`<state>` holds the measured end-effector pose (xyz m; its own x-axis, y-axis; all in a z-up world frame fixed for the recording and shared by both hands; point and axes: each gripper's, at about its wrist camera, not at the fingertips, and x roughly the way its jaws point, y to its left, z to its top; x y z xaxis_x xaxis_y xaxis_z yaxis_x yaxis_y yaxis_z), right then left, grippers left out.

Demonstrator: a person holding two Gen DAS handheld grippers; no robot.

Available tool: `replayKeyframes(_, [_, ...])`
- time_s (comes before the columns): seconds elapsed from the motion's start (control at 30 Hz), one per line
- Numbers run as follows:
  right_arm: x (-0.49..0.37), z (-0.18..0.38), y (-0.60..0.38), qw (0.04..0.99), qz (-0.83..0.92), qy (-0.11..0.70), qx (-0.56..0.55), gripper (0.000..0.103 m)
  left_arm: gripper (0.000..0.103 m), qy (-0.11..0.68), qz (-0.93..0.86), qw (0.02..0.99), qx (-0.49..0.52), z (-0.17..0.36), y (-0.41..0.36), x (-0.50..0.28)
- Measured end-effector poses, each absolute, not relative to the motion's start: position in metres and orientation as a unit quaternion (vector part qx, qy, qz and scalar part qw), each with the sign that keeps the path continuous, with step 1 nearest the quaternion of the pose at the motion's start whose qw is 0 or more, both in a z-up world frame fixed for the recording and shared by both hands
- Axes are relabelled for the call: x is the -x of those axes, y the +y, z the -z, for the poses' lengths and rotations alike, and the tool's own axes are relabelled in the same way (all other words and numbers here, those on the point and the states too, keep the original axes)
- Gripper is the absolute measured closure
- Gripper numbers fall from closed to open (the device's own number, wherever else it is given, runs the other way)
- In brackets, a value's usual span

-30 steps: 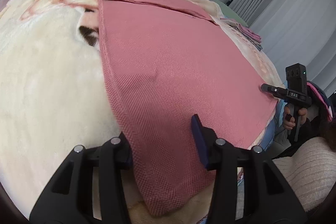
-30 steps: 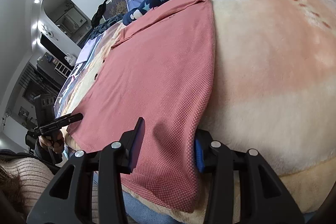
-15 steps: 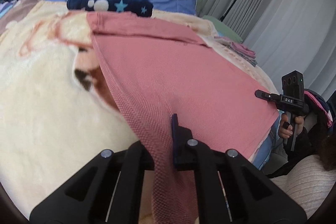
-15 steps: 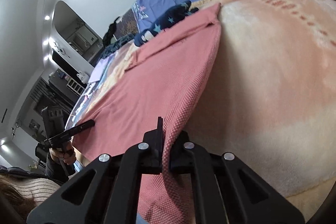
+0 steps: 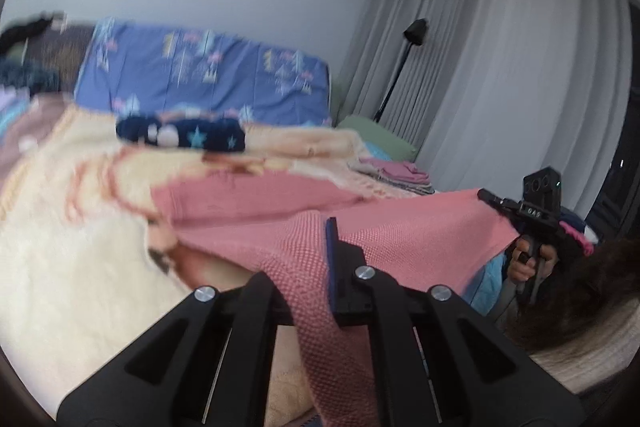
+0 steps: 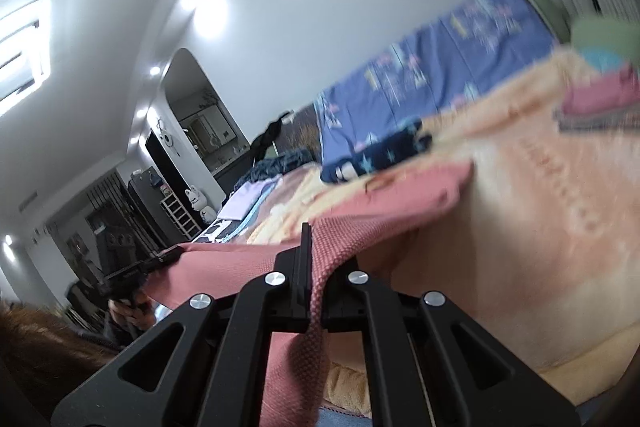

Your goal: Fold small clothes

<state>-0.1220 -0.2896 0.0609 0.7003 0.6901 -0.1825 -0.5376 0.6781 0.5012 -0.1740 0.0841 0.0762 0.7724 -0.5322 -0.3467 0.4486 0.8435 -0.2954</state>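
Both the left claw [image 5: 316, 267] and right claw [image 6: 316, 283] pinch the pink cloth's [image 5: 400, 231] near hem, lifted above the bed [image 5: 72, 267], and uneven pulling could skew the fold.

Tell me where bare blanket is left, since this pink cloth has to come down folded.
Free: the cream blanket left of the pink cloth, and the peach stretch on its other side, short of the folded stack. Crowded: the far end, where the navy star-print piece lies against the blue pillow.
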Motion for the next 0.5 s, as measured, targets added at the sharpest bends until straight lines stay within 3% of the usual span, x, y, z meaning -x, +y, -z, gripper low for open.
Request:
replayKeyframes(0.1, [0.117, -0.063, -0.279, 0.916, -0.316, 0.181, -0.168, 0.100, 0.100, 0.206, 0.262, 0.940, 0.068, -0.081, 0.074, 0.176])
replayKeyframes(0.33, [0.035, -0.022, -0.269, 0.902, -0.291, 0.239, -0.214, 0.100, 0.099, 0.286, 0.225, 0.926, 0.102, -0.029, 0.087, 0.108])
replayKeyframes(0.5, [-0.011, -0.016, -0.256, 0.906, -0.272, 0.252, -0.207, 0.100, 0.099, 0.295, 0.210, 0.926, 0.106, -0.023, 0.095, 0.061])
